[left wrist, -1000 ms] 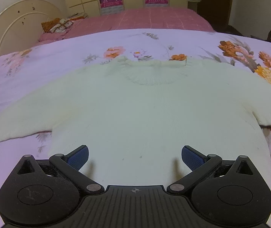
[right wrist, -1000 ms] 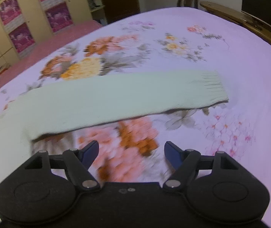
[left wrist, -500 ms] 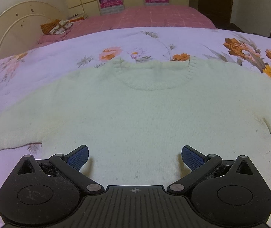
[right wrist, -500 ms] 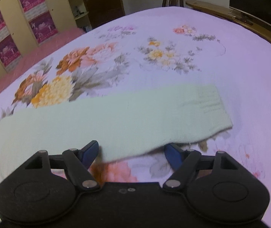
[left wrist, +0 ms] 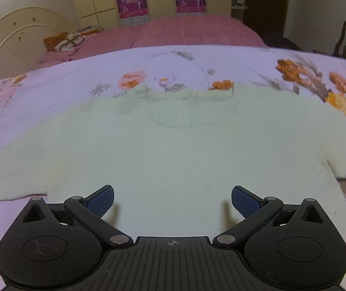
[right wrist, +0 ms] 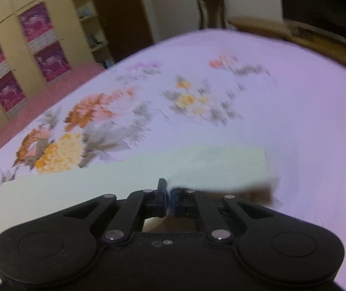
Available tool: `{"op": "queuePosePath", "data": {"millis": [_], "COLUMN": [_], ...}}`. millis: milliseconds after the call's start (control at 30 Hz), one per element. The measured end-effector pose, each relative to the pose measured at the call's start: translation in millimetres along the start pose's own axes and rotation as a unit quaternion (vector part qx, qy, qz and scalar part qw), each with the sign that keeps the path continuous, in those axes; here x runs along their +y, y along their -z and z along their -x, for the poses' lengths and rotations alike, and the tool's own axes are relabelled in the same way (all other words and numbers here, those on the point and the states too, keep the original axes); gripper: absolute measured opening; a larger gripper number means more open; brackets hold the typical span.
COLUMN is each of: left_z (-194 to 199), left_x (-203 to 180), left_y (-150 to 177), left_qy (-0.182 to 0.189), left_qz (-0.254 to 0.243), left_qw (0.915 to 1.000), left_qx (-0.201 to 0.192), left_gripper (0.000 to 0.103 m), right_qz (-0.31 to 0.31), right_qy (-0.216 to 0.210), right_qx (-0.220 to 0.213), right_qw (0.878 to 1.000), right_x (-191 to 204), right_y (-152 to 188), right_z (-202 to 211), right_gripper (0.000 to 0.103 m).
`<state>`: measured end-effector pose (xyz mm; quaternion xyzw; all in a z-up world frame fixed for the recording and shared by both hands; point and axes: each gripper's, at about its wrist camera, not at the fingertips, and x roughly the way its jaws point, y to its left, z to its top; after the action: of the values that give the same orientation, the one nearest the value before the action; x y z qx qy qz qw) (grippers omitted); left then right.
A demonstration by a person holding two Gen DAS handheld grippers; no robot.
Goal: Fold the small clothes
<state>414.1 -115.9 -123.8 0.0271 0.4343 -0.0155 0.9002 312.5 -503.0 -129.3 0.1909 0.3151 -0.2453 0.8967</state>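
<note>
A cream knitted sweater [left wrist: 173, 150] lies flat on the floral bedspread [left wrist: 51, 84], neckline away from me and sleeves spread to both sides. My left gripper [left wrist: 171, 200] hovers over the sweater's lower body, open, with nothing between its blue pads. In the right wrist view the sweater's sleeve [right wrist: 221, 167] stretches across the bedspread [right wrist: 294, 121]. My right gripper [right wrist: 169, 191] is closing its jaws on the sleeve's near edge close to the cuff. The knit is pinched between the pads, and the cuff end is raised with a shadow under it.
A second bed with a pink cover [left wrist: 185, 31] and a white headboard [left wrist: 15, 38] stands beyond the bedspread. Behind it is a wardrobe with posters [left wrist: 131, 0]. A wooden footboard [right wrist: 306, 36] and a chair [right wrist: 211, 12] border the far right side.
My right gripper moved along the sleeve toward the cuff, then went from wide open to shut on the sleeve's edge. The left gripper stayed open over the sweater's body.
</note>
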Motion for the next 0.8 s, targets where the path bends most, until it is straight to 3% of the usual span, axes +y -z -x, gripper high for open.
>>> {"op": "queuePosePath", "data": {"millis": [133,333,433,633,700,767,800], "left_z": [0.7,4.8,5.9,-5.6,-9.7,-11.3,-12.7], "left_x": [19.8,74.7,107.9,150.0,158.7,162.4,160.6], "left_y": [-4.8,-7.7,-7.2,-2.7,-1.8,-0.2,1.3], "left_qy": [-0.016,-0.04,-0.06,-0.068,-0.041,-0.018,-0.015], "left_qz": [0.011,0.05,0.075,0.09,0.102,0.108,0.105], "left_qw": [0.9998,0.998,0.9953,0.9936,0.9939,0.994,0.9943], "left_qx": [-0.001,-0.007,-0.014,-0.002,0.006,0.007,0.006], "left_gripper": [0.103,0.103,0.103,0.103,0.103,0.103,0.103], "right_qz": [0.054,0.113,0.153,0.257,0.287,0.31,0.314], "right_qy": [-0.045,-0.165,-0.229,-0.316,-0.326,-0.333,-0.342], "right_qx": [-0.027,-0.026,-0.011,0.064,0.094,0.101,0.094], "right_qw": [0.997,0.979,0.961,0.911,0.896,0.885,0.881], "right_x": [42.9,149.8,217.4,337.0,358.5,369.4,368.8], "right_y": [-7.4,-7.0,11.0,92.7,117.0,130.0,131.4], "right_z": [12.6,22.5,26.6,19.1,17.5,24.3,31.1], "right_gripper": [0.005,0.005,0.005,0.007,0.024,0.055,0.061]}}
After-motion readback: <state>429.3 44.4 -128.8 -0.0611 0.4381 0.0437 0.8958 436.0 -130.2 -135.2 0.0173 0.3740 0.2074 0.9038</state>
